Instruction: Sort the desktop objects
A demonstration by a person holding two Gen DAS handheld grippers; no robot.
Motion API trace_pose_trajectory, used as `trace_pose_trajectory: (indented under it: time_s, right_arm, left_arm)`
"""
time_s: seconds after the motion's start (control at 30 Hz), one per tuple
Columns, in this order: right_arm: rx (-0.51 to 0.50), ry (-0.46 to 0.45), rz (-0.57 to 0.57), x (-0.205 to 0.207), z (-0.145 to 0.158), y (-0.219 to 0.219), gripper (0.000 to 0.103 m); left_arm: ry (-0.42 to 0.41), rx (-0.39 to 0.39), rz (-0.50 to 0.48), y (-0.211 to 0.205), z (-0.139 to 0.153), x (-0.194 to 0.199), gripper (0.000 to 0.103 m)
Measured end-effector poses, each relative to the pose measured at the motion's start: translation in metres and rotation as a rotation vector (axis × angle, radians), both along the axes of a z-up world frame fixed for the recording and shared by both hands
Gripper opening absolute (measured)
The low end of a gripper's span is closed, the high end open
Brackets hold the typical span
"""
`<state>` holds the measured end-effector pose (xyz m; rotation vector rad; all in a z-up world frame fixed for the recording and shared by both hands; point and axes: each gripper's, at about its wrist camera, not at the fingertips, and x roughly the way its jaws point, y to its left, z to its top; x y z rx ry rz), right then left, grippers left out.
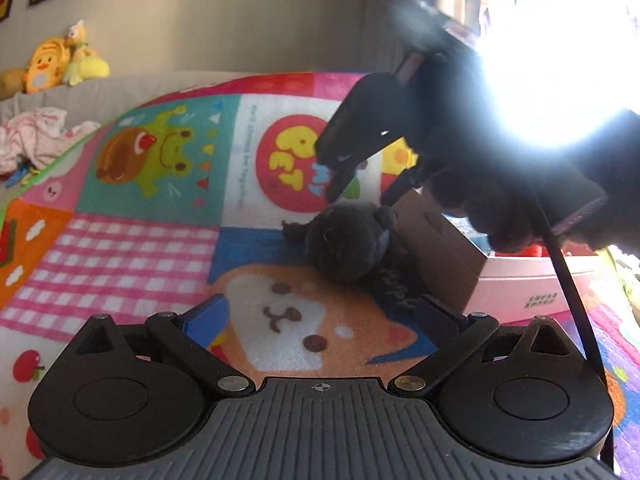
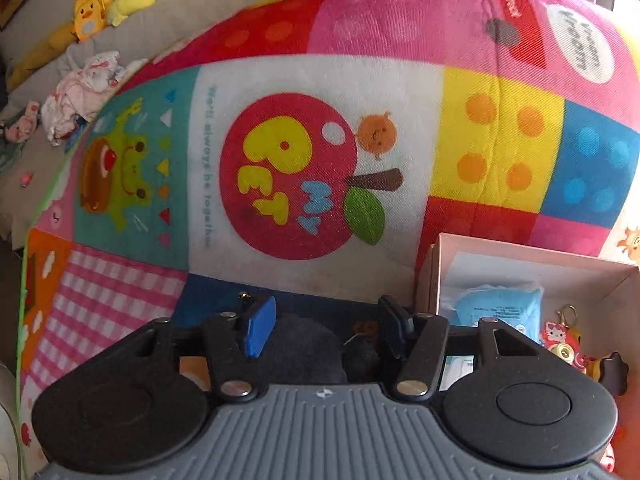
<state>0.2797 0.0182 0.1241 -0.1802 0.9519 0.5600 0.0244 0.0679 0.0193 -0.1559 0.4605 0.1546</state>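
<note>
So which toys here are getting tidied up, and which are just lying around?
Being sorted:
- dark plush toy, between the right gripper's fingers
- pink box
- blue packet
- cat keychain

Just lying about:
- yellow duck plushies
- crumpled pink cloth
- patchwork blanket

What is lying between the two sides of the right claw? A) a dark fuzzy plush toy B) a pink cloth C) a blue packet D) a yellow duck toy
A: in the right wrist view the dark plush toy sits between the blue pads of the right claw, on the colourful blanket.
</note>
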Motion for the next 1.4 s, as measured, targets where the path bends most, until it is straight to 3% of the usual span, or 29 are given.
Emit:
trace_pose_trajectory:
  time_s: [0.1,0.17,0.2,0.23,0.27,0.3,0.33,0.37,0.47,0.53,0.77,0.83,0.9,1.07,1.17,1.23,1.3,1.4]
  right_arm:
    - [0.016,0.147,0.055,0.0,-0.008,0.006,0.061]
    - [0.069,0.256,0.173,-0.01,0.003,0.005,0.062]
    - [0.096,0.249,0.228,-0.016,0.014,0.003,0.06]
    - [0.079,0.18,0.234,-0.02,0.024,0.001,0.06]
    - [0.01,0.075,0.197,-0.022,0.03,0.001,0.053]
    - [-0.074,-0.019,0.156,-0.019,0.031,0.003,0.033]
    - [-0.158,-0.064,0.127,-0.013,0.025,0.005,0.024]
    - [-0.228,-0.059,0.102,-0.003,0.015,0.008,0.008]
    - [-0.324,-0.047,0.048,0.015,-0.011,0.009,0.004]
    - [-0.296,-0.044,0.047,0.018,-0.017,0.011,0.004]
    - [-0.239,0.103,0.11,0.005,-0.031,0.016,0.004]
    - [-0.181,0.147,0.119,-0.001,-0.027,0.004,0.007]
    - [-0.12,0.184,0.144,-0.011,-0.022,-0.009,0.018]
    - [-0.067,0.183,0.212,-0.036,-0.012,-0.022,0.019]
    - [0.023,0.188,0.211,-0.047,-0.007,-0.031,0.019]
    - [0.077,0.197,0.209,-0.057,-0.006,-0.033,0.023]
    - [0.12,0.229,0.194,-0.06,-0.006,-0.037,0.039]
    - [0.066,0.187,0.171,-0.067,-0.02,-0.022,0.044]
  left_arm:
    - [0.008,-0.025,0.0,0.003,0.0,-0.001,0.102]
    - [0.009,-0.036,0.001,0.005,0.0,-0.001,0.102]
    - [0.01,-0.037,-0.002,0.004,0.0,-0.002,0.102]
    - [0.011,-0.037,-0.005,0.003,0.0,-0.002,0.102]
    - [0.014,-0.035,-0.01,0.002,0.0,-0.001,0.102]
    - [0.018,-0.033,-0.014,0.001,-0.001,-0.001,0.102]
    - [0.021,-0.028,-0.017,0.0,-0.001,-0.001,0.102]
    - [0.021,-0.025,-0.018,-0.001,-0.001,-0.001,0.102]
    - [0.029,-0.042,-0.017,0.002,-0.002,0.0,0.103]
    - [0.043,-0.067,-0.01,0.006,-0.003,0.002,0.103]
    - [0.071,-0.12,-0.006,0.013,-0.006,0.005,0.103]
    - [0.069,-0.112,-0.012,0.012,-0.006,0.004,0.103]
    - [0.071,-0.106,-0.021,0.01,-0.006,0.004,0.103]
    - [0.083,-0.086,-0.069,0.004,-0.007,0.003,0.103]
    - [0.088,-0.07,-0.085,-0.001,-0.007,0.002,0.103]
    - [0.11,-0.07,-0.081,-0.003,-0.007,-0.002,0.103]
    - [0.127,-0.07,-0.081,-0.004,-0.008,-0.009,0.103]
    - [0.139,-0.062,-0.078,-0.006,-0.009,-0.019,0.103]
